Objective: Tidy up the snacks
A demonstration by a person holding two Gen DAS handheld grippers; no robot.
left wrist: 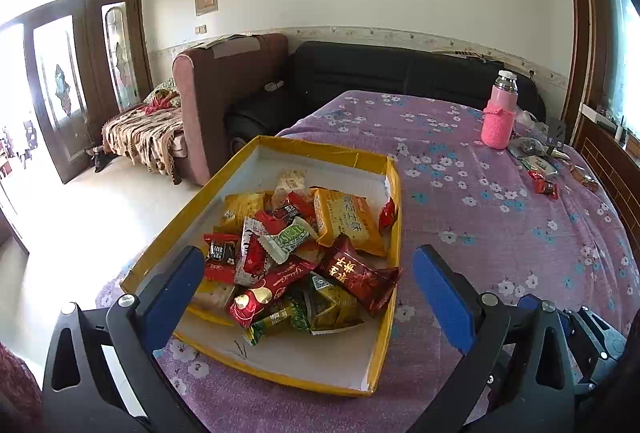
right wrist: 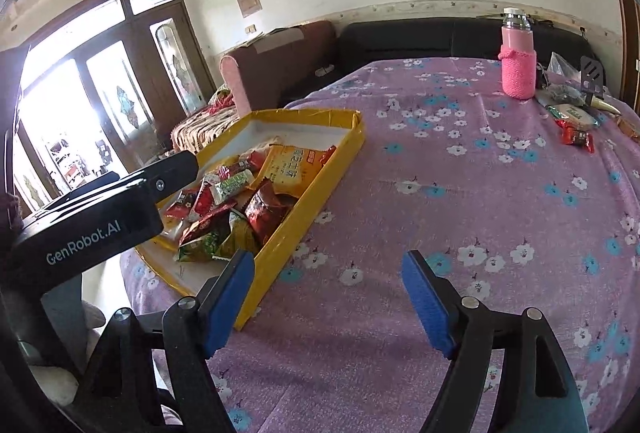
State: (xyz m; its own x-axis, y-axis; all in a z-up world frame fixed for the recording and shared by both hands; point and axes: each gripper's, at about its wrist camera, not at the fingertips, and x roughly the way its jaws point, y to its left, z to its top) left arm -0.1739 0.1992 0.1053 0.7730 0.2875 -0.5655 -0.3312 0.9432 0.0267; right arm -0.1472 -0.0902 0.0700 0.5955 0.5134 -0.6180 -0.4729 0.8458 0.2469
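Observation:
A shallow yellow box tray lies on a purple flowered cloth and holds a heap of wrapped snacks, red, green and orange. My left gripper is open and empty, hovering just above the near end of the heap. My right gripper is open and empty over bare cloth right of the tray. The left gripper's body shows in the right wrist view beside the tray. Loose snacks, one a red candy, lie at the far right.
A pink bottle in a knitted sleeve stands at the far right with bags and small clutter beside it. A black sofa and a maroon armchair stand behind the table. Doors are at left.

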